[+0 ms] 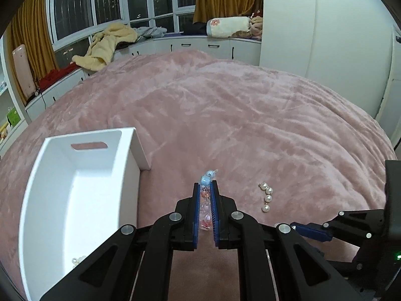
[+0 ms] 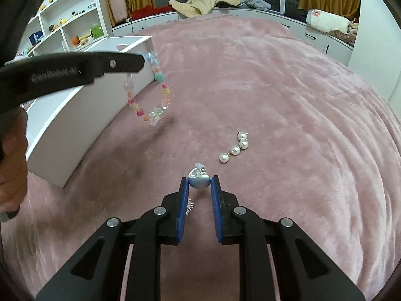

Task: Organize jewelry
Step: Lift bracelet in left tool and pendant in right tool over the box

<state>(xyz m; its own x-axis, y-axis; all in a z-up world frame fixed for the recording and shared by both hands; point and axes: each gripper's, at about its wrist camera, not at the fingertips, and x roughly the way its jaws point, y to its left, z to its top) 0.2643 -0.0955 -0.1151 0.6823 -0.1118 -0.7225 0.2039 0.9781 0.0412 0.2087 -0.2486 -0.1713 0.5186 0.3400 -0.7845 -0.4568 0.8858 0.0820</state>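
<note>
Overhead, the left gripper (image 2: 144, 59) pinches a bracelet (image 2: 150, 95) dangling beside the box (image 1: 75, 175). Lower, the right gripper (image 2: 199, 183) clamps a silver earring (image 2: 199, 180), probably resting on the blanket (image 2: 300, 100), near pearls (image 2: 233, 149).

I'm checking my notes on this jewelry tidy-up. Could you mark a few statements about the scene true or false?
1. The left gripper holds a colourful bead bracelet. True.
2. The bracelet lies flat on the blanket. False: it dangles above it.
3. The right gripper is shut on a silver bead piece. True.
4. The pearl strand is in the white box. False: it lies on the blanket.
</note>
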